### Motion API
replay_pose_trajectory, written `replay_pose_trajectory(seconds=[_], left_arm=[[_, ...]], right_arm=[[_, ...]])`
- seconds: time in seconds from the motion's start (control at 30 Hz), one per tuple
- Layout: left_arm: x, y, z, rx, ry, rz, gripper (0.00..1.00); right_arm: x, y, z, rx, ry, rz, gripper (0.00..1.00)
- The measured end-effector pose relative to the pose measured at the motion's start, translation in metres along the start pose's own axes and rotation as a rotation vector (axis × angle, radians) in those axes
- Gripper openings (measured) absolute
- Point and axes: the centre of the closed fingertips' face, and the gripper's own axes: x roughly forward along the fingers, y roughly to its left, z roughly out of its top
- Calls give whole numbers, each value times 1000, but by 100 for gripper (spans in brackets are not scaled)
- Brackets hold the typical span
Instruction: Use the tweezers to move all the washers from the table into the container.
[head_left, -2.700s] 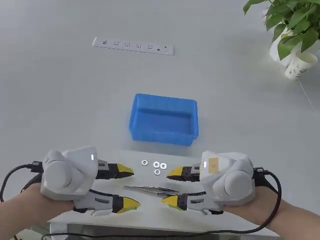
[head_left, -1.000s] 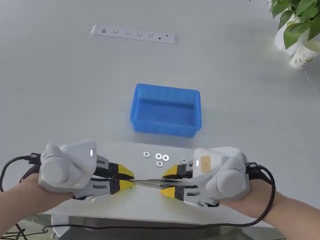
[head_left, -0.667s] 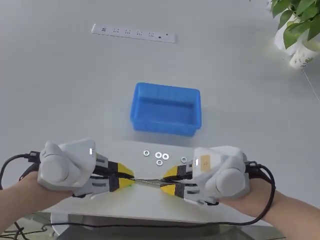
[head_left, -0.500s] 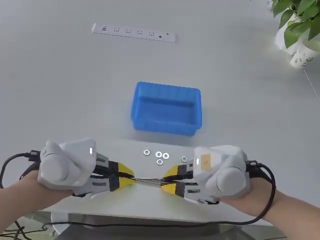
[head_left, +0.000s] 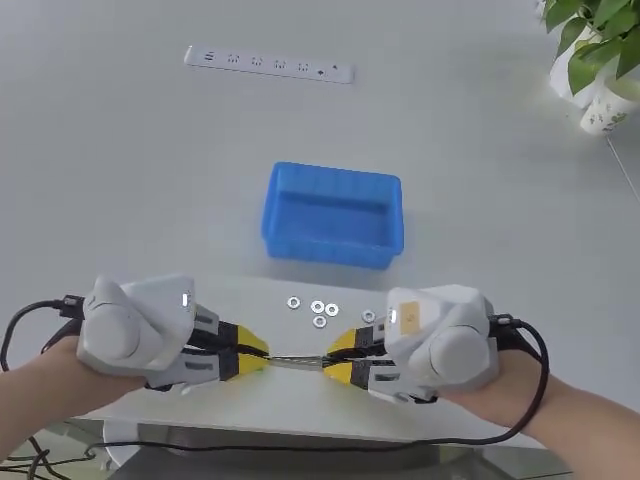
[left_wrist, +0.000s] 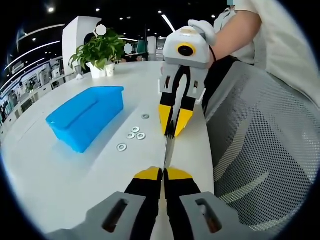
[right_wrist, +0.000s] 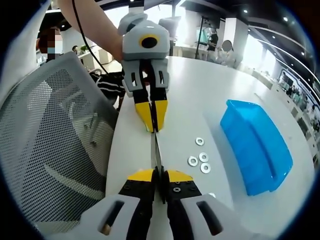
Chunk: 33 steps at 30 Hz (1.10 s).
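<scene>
— Tweezers (head_left: 295, 361), where?
— Stretched along the near edge of the white table (head_left: 150, 180), between the two grippers; pinched at one end by the left gripper (head_left: 256, 355) and at the other by the right gripper (head_left: 332, 361); seen in both gripper views as a thin steel line running straight ahead to the opposite gripper.
— Jaws wide or narrow?
— Narrow on both; drawn tight on the tweezers in the left gripper view, yellow tips pressed together around the metal; same in the right gripper view. Facing each other tip to tip, with a short bare stretch of tweezers between.
— Lifted, or resting on the table?
— Cannot tell; too close to the surface to judge from any view.
— And the washers (head_left: 317, 308)?
— Lying flat on the table, five of them; a tight cluster of three, one more off to its left, one more to its right, just beside the right gripper's white body. Just beyond the tweezers and apart from them; between the tweezers and the container (head_left: 330, 252).
— Container?
— Blue, rectangular, open at the top; standing farther out on the table, past the washers, roughly in line with the gap between the grippers.
— Anything else around?
— White power strip (head_left: 268, 65) lying at the far side of the table; potted plant (head_left: 585, 45) at the far right corner; grey mesh chair (left_wrist: 250, 150) just off the near table edge, seen in both gripper views.
</scene>
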Motion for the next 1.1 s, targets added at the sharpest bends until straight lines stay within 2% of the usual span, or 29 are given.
replay_pose_trajectory(seconds=[0.27,0.47,0.6,0.9,1.1], left_arm=[[-1,-1,1,6,1,-3,5],[-8,8,8,-26,-36,14,6],[-10,9,11,-27,-44,16,6],[-16,11,31,-51,-113,36,6],[-17,9,41,-48,-137,39,6]], right_arm=[[-1,0,1,-11,-4,-5,9],[-5,-4,7,-8,-33,-23,8],[-6,-6,9,-2,-41,-30,8],[-10,-12,9,30,-55,-50,8],[-11,-14,6,30,-50,-57,8]])
